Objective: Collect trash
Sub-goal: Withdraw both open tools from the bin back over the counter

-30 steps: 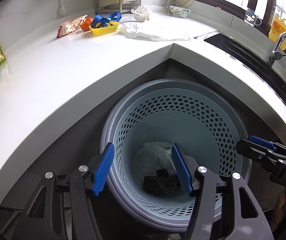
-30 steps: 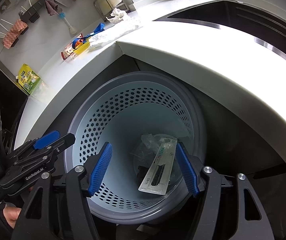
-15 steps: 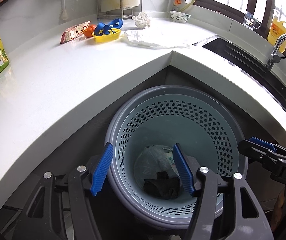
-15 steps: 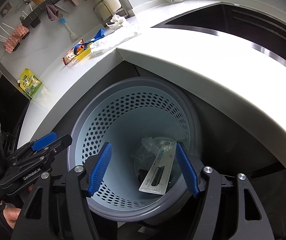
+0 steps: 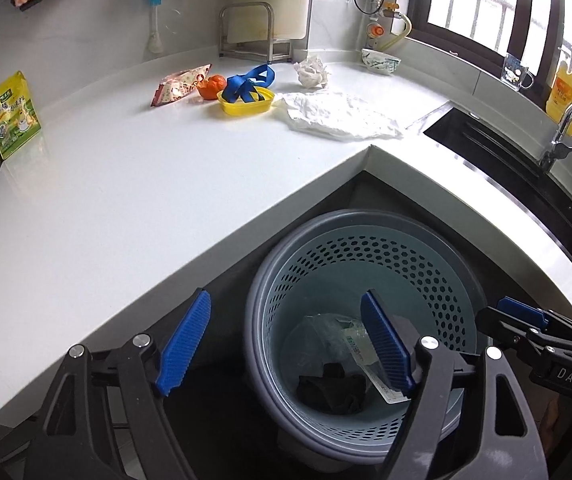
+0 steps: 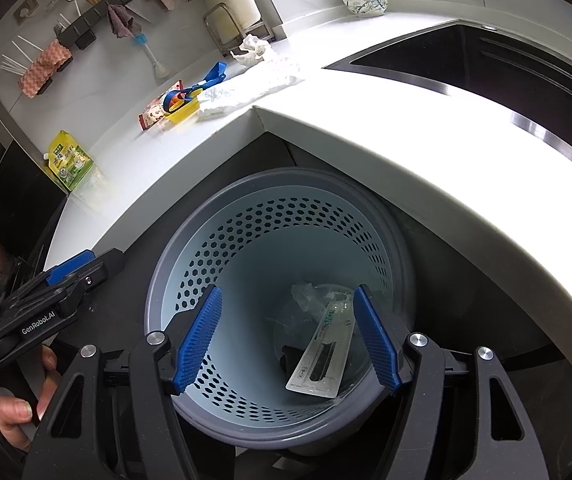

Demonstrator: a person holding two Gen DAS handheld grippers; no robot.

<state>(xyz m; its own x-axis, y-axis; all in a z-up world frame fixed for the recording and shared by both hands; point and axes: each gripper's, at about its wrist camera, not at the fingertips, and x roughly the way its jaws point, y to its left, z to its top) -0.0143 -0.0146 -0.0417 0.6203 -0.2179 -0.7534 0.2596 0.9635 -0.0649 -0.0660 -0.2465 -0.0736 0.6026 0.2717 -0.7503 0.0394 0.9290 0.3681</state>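
A grey perforated waste basket (image 5: 366,218) stands on the floor under the corner of the white counter (image 5: 126,200). Inside it lie clear plastic film, a dark scrap (image 5: 332,388) and a flat blister pack (image 6: 322,356). My left gripper (image 5: 286,344) hovers above the basket's left rim, its jaws opening with nothing between them. The right gripper (image 6: 288,340) hangs open over the basket's mouth, also holding nothing. On the counter lie a snack wrapper (image 5: 180,88), an orange (image 5: 212,86), a yellow dish with a blue strap (image 5: 246,102), a crumpled white sheet (image 5: 338,114) and a tissue ball (image 5: 310,72).
A green pouch (image 5: 12,116) leans at the counter's left end. The dark sink (image 5: 486,140) and its tap (image 5: 566,128) lie to the right, with a bowl (image 5: 380,60) and a yellow bottle (image 5: 568,92) behind. A metal rack (image 5: 254,36) stands against the back wall.
My left gripper has risen and drawn back from the basket, and its jaws have spread wider. The right gripper has stayed over the basket.
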